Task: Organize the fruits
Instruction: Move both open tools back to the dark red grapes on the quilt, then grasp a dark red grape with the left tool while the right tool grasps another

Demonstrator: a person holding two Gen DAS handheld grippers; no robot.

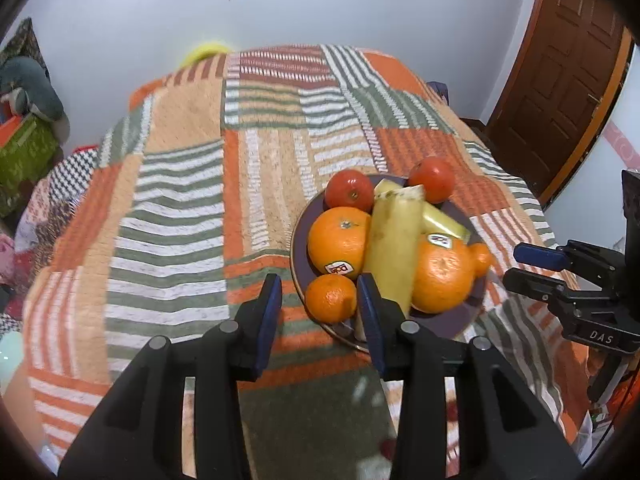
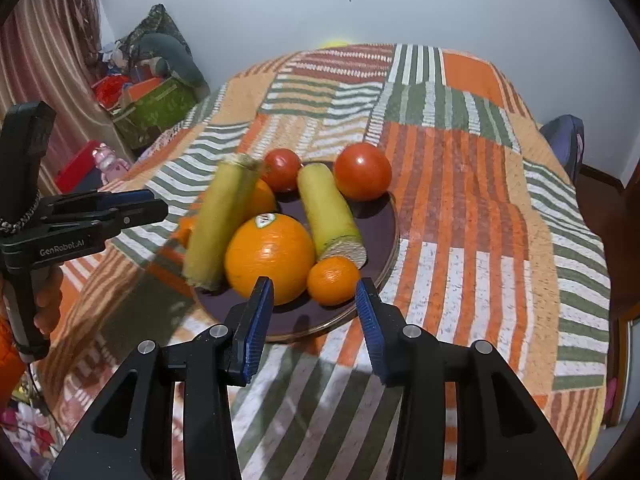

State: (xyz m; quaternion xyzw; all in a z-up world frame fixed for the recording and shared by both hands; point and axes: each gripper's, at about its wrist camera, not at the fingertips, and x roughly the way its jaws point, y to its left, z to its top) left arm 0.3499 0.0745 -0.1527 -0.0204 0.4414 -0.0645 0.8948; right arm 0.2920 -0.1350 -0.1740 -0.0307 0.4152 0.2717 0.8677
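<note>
A dark purple plate (image 1: 460, 316) (image 2: 380, 224) on the striped cloth holds two red tomatoes (image 1: 349, 190) (image 2: 362, 171), two large oranges (image 1: 338, 240) (image 2: 270, 258), a small mandarin (image 1: 331, 298) (image 2: 333, 280) and two yellow-green cut pieces (image 1: 394, 248) (image 2: 326, 212). One piece (image 2: 218, 220) looks blurred and tilted across the fruit. My left gripper (image 1: 320, 300) is open at the plate's near rim, jaws either side of the mandarin. My right gripper (image 2: 316, 300) is open and empty, just short of the plate's edge; it also shows in the left wrist view (image 1: 532, 266).
The table carries a patchwork striped cloth (image 1: 200, 220) (image 2: 460, 200). A brown door (image 1: 560, 72) stands at the right. A green box (image 2: 156, 110) and clutter lie on the floor at the left. A blue chair (image 2: 564, 140) stands behind the table.
</note>
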